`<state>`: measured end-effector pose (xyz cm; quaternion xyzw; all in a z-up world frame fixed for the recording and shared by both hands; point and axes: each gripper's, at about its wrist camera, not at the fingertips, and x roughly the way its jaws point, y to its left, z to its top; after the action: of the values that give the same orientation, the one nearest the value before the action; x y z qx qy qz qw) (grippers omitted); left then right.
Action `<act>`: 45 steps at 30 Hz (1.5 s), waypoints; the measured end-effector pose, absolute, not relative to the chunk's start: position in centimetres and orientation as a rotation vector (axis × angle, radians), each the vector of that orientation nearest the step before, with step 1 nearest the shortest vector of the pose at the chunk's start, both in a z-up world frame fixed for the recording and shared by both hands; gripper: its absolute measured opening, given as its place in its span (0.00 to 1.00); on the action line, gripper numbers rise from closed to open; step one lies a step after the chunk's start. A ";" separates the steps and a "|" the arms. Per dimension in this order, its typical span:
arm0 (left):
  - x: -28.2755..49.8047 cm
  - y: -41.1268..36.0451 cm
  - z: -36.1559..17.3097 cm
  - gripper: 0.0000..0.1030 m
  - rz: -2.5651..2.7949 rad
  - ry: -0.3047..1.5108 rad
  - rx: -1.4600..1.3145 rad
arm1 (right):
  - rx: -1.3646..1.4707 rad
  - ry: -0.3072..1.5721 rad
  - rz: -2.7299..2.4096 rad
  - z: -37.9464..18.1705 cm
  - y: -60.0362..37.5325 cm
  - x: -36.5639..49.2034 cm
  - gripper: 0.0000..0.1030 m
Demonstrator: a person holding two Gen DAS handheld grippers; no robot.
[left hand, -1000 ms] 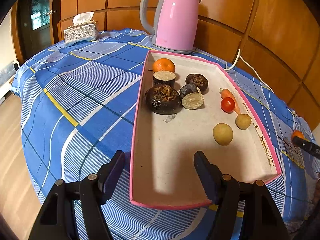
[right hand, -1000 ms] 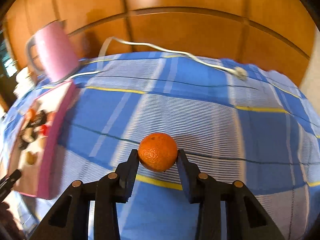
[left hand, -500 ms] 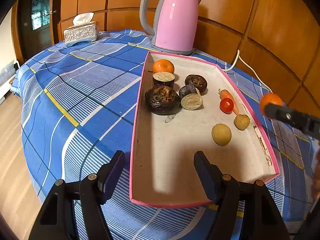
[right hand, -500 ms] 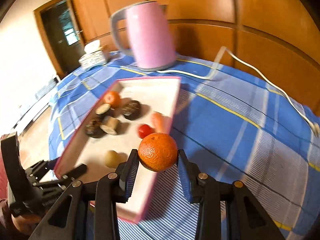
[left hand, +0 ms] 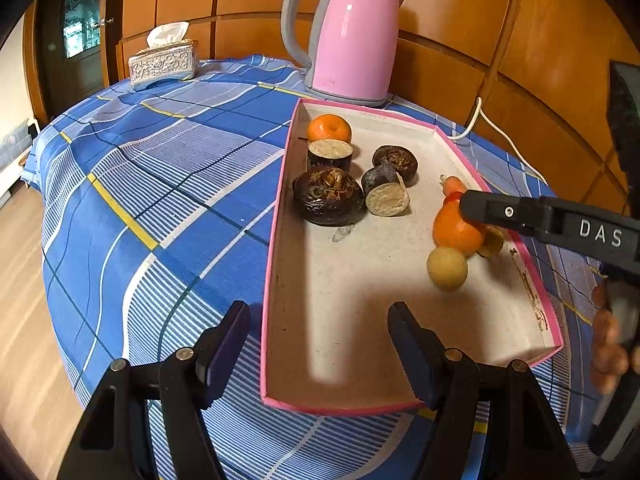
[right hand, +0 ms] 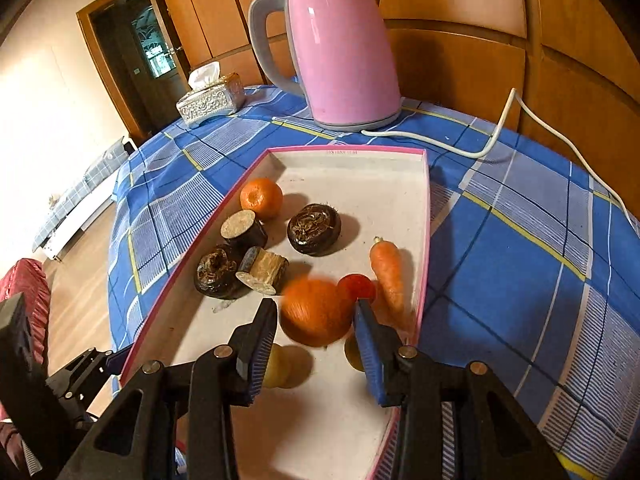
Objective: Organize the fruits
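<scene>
Left to right on the blue checked tablecloth (left hand: pixel 160 200): a silver tissue box (left hand: pixel 163 63) stands at the far left edge of the table, well apart from a pink kettle (left hand: pixel 352 36) whose white cord (right hand: pixel 496 136) trails off to the right. Just in front of the kettle lies a shallow tray (left hand: pixel 276 216) with a pink rim. Along the tray's left side sit a mandarin (left hand: pixel 329 128) at the far end, then four dark brown pieces, two whole and two cut with pale faces (left hand: pixel 328 194). The left gripper (left hand: pixel 318 344) hovers over the tray's near end, its jaws standing apart with nothing between them. Toward the tray's right wall lie a carrot (right hand: pixel 387 268), a cherry tomato (right hand: pixel 357 286) just beside it, and two small yellowish round fruits (left hand: pixel 447 267), one partly hidden. The right gripper (right hand: pixel 316 340) reaches in over this cluster; an orange (right hand: pixel 316 310), blurred, sits between its fingers, and a gap shows on the left side, so the jaws are parted around it rather than pressing. The orange covers part of the tomato and of the small fruits behind it.
</scene>
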<state>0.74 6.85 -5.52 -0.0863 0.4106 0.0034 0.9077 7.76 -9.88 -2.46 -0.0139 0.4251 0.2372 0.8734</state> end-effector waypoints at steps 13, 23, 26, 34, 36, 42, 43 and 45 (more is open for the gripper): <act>0.4 6.5 -4.3 0.76 0.013 0.809 -0.156 | -0.041 0.825 0.420 -1.5 -11.4 5.2 0.43; -0.9 6.1 -2.6 0.93 0.029 0.750 -0.129 | -0.024 0.764 0.235 -1.5 -13.7 2.0 0.51; -1.4 6.0 -2.3 0.96 0.026 0.739 -0.122 | -0.014 0.754 0.179 -1.8 -14.5 1.0 0.53; -2.3 6.0 -1.5 1.00 0.034 0.709 -0.126 | 0.018 0.757 0.087 -2.6 -16.1 -0.8 0.63; -2.4 5.8 -1.4 1.00 0.040 0.704 -0.119 | 0.018 0.756 0.080 -2.6 -16.2 -1.0 0.63; -2.4 5.7 -1.4 1.00 0.071 0.707 -0.093 | -0.016 0.747 0.083 -2.3 -15.5 -1.4 0.63; -2.4 5.8 -1.3 1.00 0.070 0.706 -0.097 | -0.019 0.747 0.084 -2.3 -15.5 -1.4 0.63; -2.5 5.9 -1.2 1.00 0.070 0.693 -0.104 | -0.024 0.749 0.083 -2.4 -15.4 -1.5 0.63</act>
<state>-2.51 5.87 -1.18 -0.0512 0.3392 0.0341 0.9387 -1.47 -15.41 -2.35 -0.0116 0.3656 0.0405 0.9298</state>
